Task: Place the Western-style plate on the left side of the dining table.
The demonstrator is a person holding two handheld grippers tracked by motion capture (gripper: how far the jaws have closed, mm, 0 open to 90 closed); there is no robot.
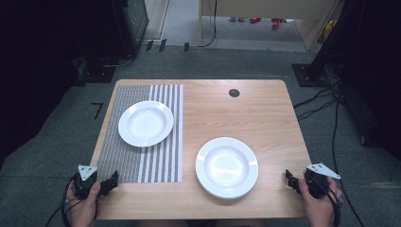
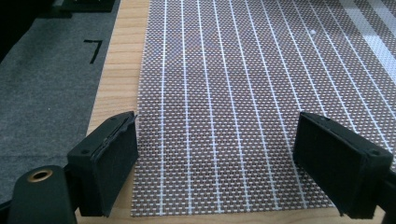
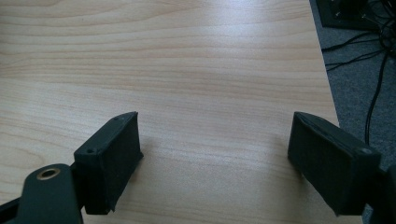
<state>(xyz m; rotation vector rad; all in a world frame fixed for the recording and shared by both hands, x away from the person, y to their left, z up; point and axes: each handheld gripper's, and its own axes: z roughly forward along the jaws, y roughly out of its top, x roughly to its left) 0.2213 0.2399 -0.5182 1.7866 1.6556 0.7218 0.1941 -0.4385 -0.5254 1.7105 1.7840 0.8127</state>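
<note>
A person sits at a wooden bench (image 1: 265, 113) with a pair of tongs in each hand, both resting at the near edge. The left tongs (image 1: 113, 178) sit at the near left corner, their jaws spread wide with nothing between them, and point over the near edge of a woven striped placemat (image 1: 142, 161). The right tongs (image 1: 288, 177) sit at the near right corner, jaws likewise wide apart and empty, over bare wood.

Two white plates wait ahead. One plate (image 1: 227, 166) lies directly on the wood, just to the left of the right tongs and close to the near edge. The other plate (image 1: 145, 123) sits on the placemat, well ahead of the left tongs and slightly to their right. Both are round, glossy and deep, with a broad flat rim around a sunken centre, and both are empty. The two stand well apart from each other.

The likely risks come from the plates themselves. The glazed rim looks slick and thin, so jaws closing on too little of it could let a plate slip, tip and drop. The nearer plate lies close to the bench edge, so a nudge from the right tongs could push it toward the person and off. On the placemat, tongs sliding in low could catch the weave and drag the mat, carrying its plate along.

In the left gripper view the placemat (image 2: 224, 93) shows brown mesh with thin white lines.
</note>
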